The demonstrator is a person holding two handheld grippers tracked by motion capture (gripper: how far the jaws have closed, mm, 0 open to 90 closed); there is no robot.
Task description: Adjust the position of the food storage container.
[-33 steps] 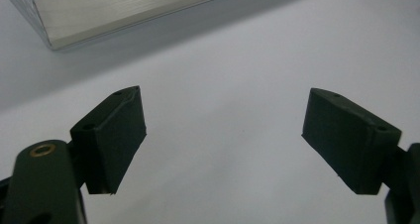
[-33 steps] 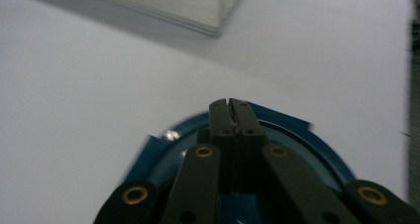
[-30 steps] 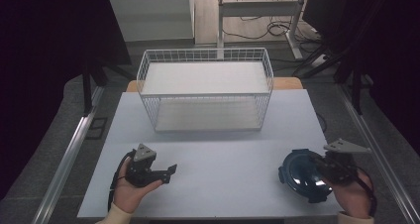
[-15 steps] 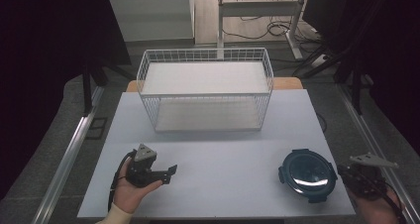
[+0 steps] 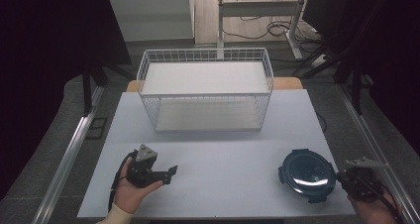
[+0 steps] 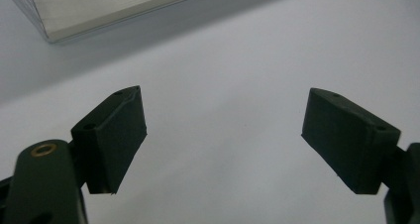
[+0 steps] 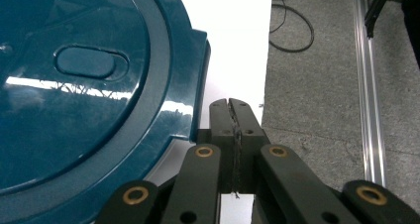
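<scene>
lid (image 5: 307,173) front right, basket (image 5: 205,92) seemingly behind centre.

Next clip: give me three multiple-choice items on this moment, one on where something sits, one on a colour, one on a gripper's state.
1. Where does the round lid lie on the table?
A. Inside the wire basket
B. Near the front right corner
C. Beside the left gripper

2. What colour is the lid?
A. Dark teal blue
B. Red
C. Yellow

3. How do the jaws of the right gripper stand?
A. Wide apart
B. Clamped on the lid
C. Pressed together on nothing

Answers:
1 B: the high view shows it at the front right, apart from the wire basket and far from the left gripper.
2 A: the right gripper view shows its glossy teal surface.
3 C: the jaws meet, with the lid lying beside them.
</scene>
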